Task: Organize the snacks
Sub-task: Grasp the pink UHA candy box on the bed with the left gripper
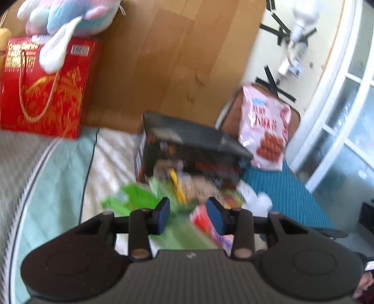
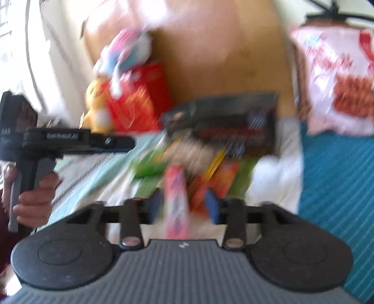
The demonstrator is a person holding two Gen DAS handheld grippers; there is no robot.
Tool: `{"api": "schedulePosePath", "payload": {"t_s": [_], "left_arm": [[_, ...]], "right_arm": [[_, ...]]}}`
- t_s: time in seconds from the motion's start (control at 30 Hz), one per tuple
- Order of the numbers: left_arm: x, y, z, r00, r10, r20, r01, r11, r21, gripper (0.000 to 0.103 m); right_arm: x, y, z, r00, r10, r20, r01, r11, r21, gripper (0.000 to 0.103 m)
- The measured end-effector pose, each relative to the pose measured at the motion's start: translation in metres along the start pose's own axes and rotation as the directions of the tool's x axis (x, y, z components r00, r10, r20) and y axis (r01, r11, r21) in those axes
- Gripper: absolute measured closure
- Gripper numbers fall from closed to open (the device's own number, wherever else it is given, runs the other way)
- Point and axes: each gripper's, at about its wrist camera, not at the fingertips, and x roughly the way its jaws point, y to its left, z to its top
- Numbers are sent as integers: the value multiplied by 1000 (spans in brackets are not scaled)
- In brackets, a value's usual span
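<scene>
A pile of snack packets [image 1: 187,191] lies on the bed in front of an open black box [image 1: 194,145]; both views are blurred. My left gripper [image 1: 188,212] is open just above the green packets [image 1: 138,198], with a red and pink packet [image 1: 208,224] by its right finger. My right gripper [image 2: 183,205] is open over the same pile [image 2: 198,163], with a pink packet [image 2: 176,201] standing between its pads; contact cannot be told. The black box [image 2: 224,121] lies beyond. The left gripper body [image 2: 70,140] shows at the left in the right wrist view.
A red gift box [image 1: 44,88] with a plush toy [image 1: 70,18] on it stands at the back left. A large pink snack bag [image 1: 266,126] leans at the back right by a teal mat [image 1: 287,196]. A wooden headboard [image 1: 177,58] is behind.
</scene>
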Motion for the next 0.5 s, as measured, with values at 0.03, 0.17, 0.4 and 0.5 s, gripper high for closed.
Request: {"api": "schedulePosePath", "payload": {"t_s": [0.03, 0.17, 0.4, 0.5], "left_arm": [[-1, -1, -6, 1000, -5, -4, 5, 1000, -3, 66], [-10, 0, -14, 1000, -14, -25, 13, 1000, -29, 66], [-27, -19, -25, 997, -73, -40, 75, 996, 40, 62], [-16, -34, -27, 994, -90, -69, 94, 994, 59, 62]], "right_arm": [[4, 11, 0, 1000, -16, -6, 16, 999, -46, 43], [2, 21, -2, 998, -16, -62, 8, 993, -118, 78], [-77, 15, -22, 999, -3, -32, -9, 933, -361, 65], [-84, 2, -26, 980, -196, 25, 195, 939, -282, 57]]}}
